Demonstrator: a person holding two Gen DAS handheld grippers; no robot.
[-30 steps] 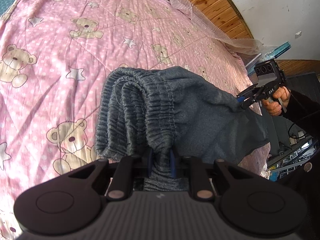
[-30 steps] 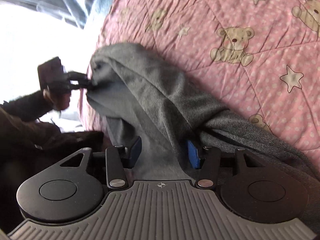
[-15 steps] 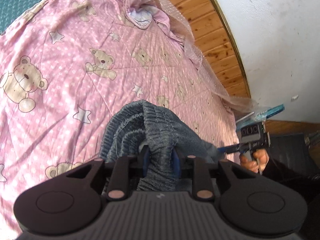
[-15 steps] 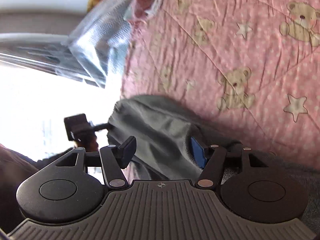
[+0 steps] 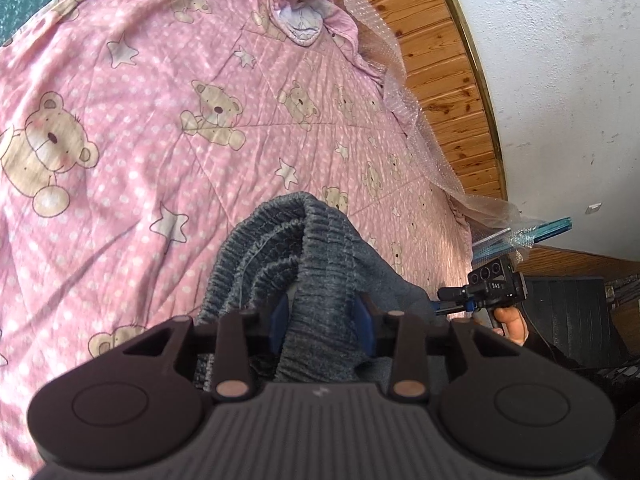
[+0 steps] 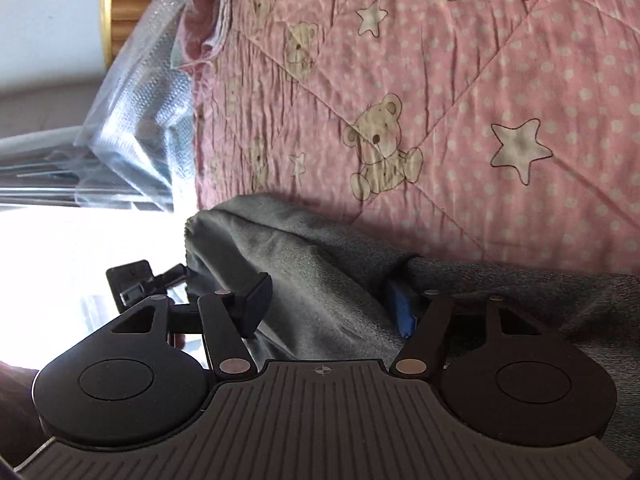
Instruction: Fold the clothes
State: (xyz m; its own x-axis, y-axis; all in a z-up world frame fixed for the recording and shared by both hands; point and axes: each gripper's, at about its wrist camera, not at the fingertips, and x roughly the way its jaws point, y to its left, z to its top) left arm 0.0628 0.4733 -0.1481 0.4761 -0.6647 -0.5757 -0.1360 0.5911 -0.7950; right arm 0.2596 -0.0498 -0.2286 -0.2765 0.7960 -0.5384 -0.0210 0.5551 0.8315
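The grey knit trousers [image 5: 320, 264] lie bunched on the pink teddy-bear quilt [image 5: 160, 140], near its edge. The left gripper [image 5: 322, 322] is opening with the ribbed waistband between its jaws, pads apparently still touching it. The right gripper [image 6: 332, 304] is opening wide, grey cloth lying loose between its jaws.

The right gripper [image 6: 324, 306] is opening its jaws, with the grey garment [image 6: 320, 264] lying loose between the fingers [image 6: 256, 300]. Beyond the fingertips spreads a pink bear-and-star quilt [image 6: 460, 100]. Off the left finger, the other gripper [image 6: 140, 284] meets the garment's far corner.
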